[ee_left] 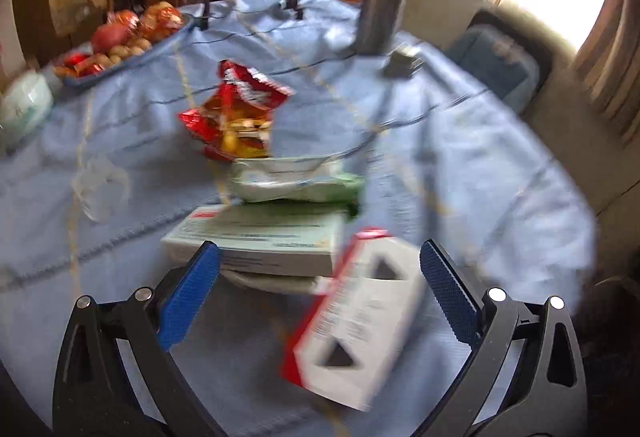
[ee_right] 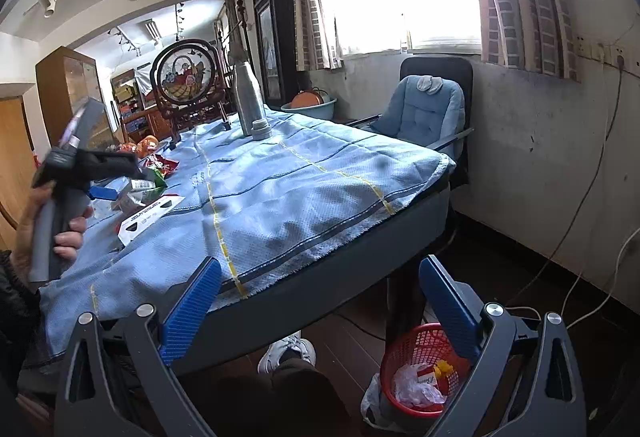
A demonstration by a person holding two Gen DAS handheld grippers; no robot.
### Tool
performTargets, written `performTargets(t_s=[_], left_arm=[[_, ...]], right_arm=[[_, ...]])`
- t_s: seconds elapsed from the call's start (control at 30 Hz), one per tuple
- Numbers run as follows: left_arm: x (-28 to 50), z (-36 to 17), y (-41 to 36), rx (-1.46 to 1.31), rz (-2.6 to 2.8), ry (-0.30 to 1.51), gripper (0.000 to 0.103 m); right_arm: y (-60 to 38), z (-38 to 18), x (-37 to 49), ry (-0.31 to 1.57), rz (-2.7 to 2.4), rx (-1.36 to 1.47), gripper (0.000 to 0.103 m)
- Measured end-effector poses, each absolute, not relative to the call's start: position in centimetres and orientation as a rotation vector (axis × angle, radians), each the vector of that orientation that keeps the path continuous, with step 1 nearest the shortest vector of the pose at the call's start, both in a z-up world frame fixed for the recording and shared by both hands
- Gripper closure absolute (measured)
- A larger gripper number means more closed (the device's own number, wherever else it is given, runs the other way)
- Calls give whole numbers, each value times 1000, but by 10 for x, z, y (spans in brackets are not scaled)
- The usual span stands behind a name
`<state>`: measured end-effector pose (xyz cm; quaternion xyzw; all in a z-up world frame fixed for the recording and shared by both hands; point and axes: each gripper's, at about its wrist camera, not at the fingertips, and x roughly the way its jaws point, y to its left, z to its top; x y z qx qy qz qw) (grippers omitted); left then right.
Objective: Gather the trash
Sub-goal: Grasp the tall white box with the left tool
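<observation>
The left wrist view is blurred by motion. My left gripper (ee_left: 320,248) is open above the blue tablecloth (ee_left: 460,157). A white-and-red carton (ee_left: 360,321) with triangular cut-outs lies between its fingers, nearer the right one. Just beyond are a pale green box (ee_left: 256,241), a green-and-white wrapper (ee_left: 296,181) and a red snack bag (ee_left: 236,113). A clear plastic wrapper (ee_left: 96,189) lies to the left. My right gripper (ee_right: 320,265) is open and empty at the table's near edge. Below it on the floor stands a red basket (ee_right: 420,369) holding trash. The carton (ee_right: 152,217) lies flat on the cloth.
A tray of fruit (ee_left: 120,49), a metal bottle (ee_left: 380,9) with its cap (ee_left: 402,63) and a framed ornament (ee_right: 186,77) stand at the far side. A blue-cushioned chair (ee_right: 424,113) is by the wall. A person's shoe (ee_right: 286,351) is under the table.
</observation>
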<state>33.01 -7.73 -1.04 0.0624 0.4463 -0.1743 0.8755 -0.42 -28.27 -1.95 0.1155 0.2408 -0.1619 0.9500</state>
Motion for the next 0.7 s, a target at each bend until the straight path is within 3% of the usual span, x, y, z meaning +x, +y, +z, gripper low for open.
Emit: performTargets(t_s=[0.37,0.47,0.7], left_arm=[[316,-18,98,-10,-103,951,7],[314,-13,97,-59,-163,952,7],[325,7,8,55,-366,893,7]], right_arm=[[-271,-23,19,494,-228,235,6],[-262,-21,23,498,-204,216,6],[-247,-12,17,491,-213,151,6]])
